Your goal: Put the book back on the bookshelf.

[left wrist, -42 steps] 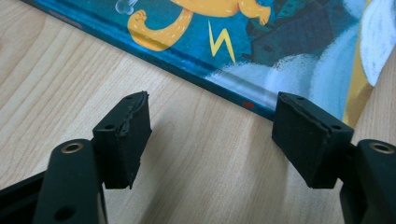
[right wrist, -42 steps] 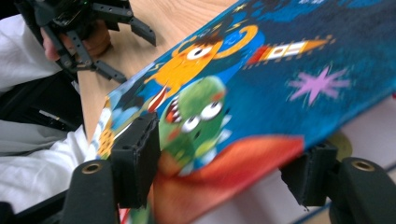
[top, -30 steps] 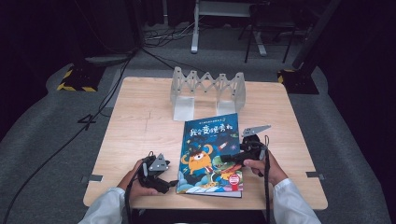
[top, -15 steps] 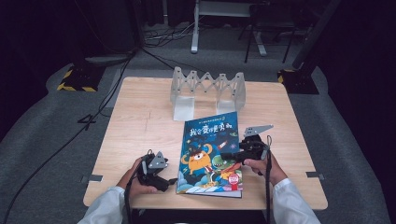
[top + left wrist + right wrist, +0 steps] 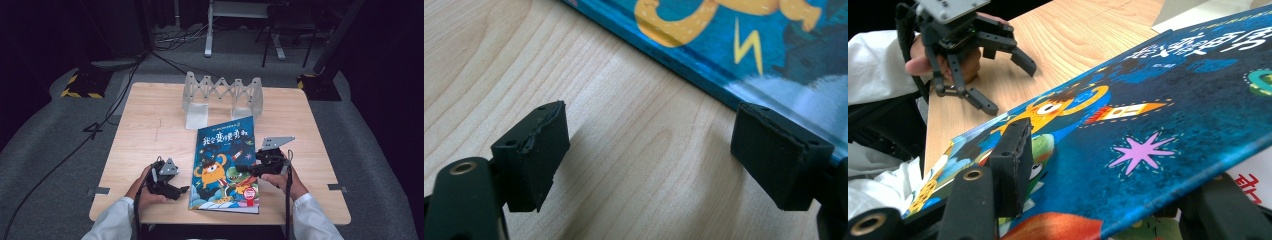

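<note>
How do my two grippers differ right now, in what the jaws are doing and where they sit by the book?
The left gripper has open jaws with bare table between them; the right gripper has one jaw above and one below the book's lifted cover, and its jaws have just been closing. The left gripper sits beside the book's left edge, the right gripper reaches in from its right edge. Both are hand-held with black jaws.

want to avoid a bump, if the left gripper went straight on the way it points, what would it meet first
Probably the near edge of the picture book. The left gripper is open over bare table, one pad already close beside that edge; how much gap remains is hard to judge.
</note>
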`<control>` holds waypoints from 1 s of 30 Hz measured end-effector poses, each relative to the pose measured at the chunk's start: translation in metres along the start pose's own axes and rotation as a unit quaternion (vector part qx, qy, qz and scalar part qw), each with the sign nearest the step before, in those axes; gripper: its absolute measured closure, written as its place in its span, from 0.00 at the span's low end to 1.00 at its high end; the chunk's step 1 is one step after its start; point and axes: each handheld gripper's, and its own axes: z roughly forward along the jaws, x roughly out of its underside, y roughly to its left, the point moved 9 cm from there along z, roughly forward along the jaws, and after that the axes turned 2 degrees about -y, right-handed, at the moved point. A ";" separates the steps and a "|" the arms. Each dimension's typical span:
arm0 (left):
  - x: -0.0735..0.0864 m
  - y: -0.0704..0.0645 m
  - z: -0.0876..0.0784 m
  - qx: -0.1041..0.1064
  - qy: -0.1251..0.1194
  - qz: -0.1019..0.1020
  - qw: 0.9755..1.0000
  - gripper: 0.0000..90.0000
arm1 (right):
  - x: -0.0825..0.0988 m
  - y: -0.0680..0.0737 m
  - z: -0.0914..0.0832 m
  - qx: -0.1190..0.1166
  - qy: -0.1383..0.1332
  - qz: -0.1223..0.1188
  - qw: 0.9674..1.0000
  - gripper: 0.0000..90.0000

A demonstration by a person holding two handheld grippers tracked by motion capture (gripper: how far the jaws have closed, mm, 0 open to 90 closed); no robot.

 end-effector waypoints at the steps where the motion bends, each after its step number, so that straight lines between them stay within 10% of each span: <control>1: 0.000 0.000 0.000 0.002 0.000 -0.003 1.000 0.18 | -0.001 0.002 -0.001 0.001 -0.002 -0.006 1.000 0.52; 15: -0.030 -0.007 0.003 0.088 -0.022 -0.041 0.995 0.18 | -0.008 0.018 -0.006 0.010 -0.020 -0.067 0.998 0.52; 30: -0.048 -0.010 0.013 0.129 -0.035 -0.063 0.989 0.08 | -0.015 0.031 -0.010 0.018 -0.035 -0.117 0.992 0.52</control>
